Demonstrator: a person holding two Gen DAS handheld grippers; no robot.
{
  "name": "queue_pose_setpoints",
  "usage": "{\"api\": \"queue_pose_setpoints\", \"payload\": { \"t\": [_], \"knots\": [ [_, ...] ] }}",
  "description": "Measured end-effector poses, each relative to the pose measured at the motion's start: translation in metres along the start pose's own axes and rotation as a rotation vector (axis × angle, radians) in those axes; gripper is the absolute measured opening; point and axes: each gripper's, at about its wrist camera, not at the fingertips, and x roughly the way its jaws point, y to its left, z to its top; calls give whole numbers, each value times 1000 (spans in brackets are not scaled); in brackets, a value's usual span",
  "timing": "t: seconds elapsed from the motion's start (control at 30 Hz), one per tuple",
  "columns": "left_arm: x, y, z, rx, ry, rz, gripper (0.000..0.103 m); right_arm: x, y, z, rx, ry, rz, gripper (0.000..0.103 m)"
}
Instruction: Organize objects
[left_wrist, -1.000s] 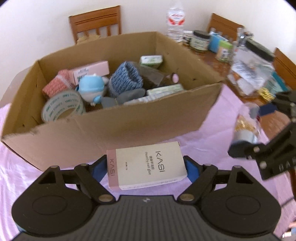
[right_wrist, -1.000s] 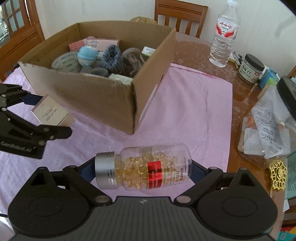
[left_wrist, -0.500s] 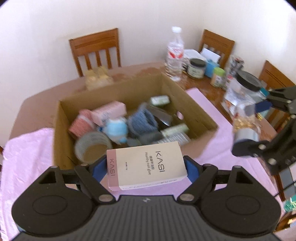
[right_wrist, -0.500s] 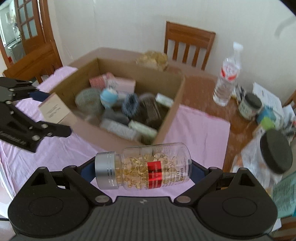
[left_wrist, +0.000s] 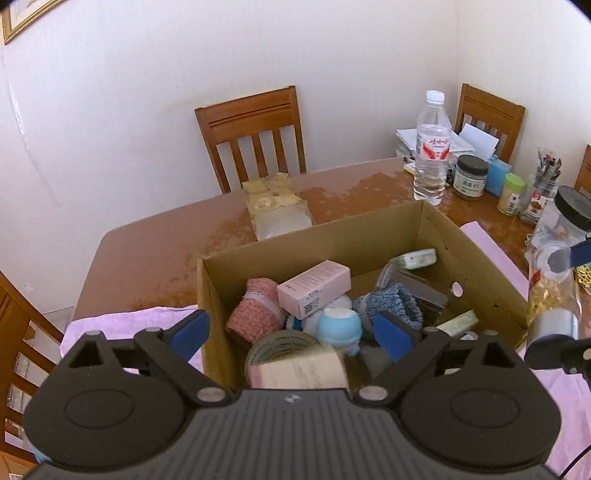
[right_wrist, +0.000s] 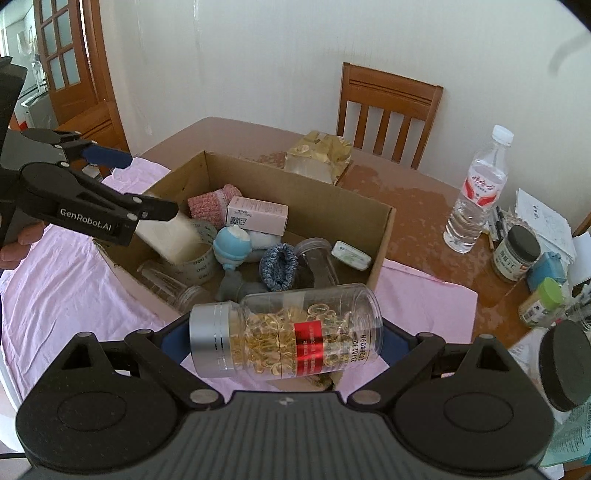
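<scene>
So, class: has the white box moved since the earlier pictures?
Yes. The white box has left the opening left tongs and is dropping into the carton.

- The cream box (left_wrist: 301, 371) below your left gripper (left_wrist: 291, 332) is motion-blurred, so you can't read its print, and the gripper body hides its lower edge.
- Your capsule bottle (right_wrist: 286, 330) covers the near corner of the cardboard box (right_wrist: 380, 236).
- The black-lidded jar (right_wrist: 565, 373) is cut off by the right edge.
- Labels on the small jars (left_wrist: 470, 177) are too small to read.
</scene>
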Motion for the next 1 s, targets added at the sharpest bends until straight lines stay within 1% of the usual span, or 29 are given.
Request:
{"api": "queue_pose_setpoints", "payload": {
  "t": [0.07, 0.33, 0.57, 0.63, 0.67, 0.8, 1.0],
  "knots": [
    [2, 3, -3, -6, 4, 4, 100, 5, 3, 3, -3, 8, -3, 99],
    [6, 15, -15, -28, 27, 12, 100, 24, 8, 19, -11, 32, -15, 99],
    [1, 26, -17, -89, 37, 6, 101, 38, 13, 46, -17, 14, -20, 100],
    [1, 26, -18, -91, 36, 10, 101, 42, 13, 53, -4, 5, -22, 102],
    [0, 26, -19, -91, 36, 8, 101, 43, 12, 56, 0, -2, -25, 103],
    [-3, 26, -20, -99, 37, -9, 101, 41, 12, 61, 23, -22, -37, 103],
    [-9, 25, -20, -97, 50, -1, 101, 31, 9, 60, 70, -17, -91, 103]
  ]
}}
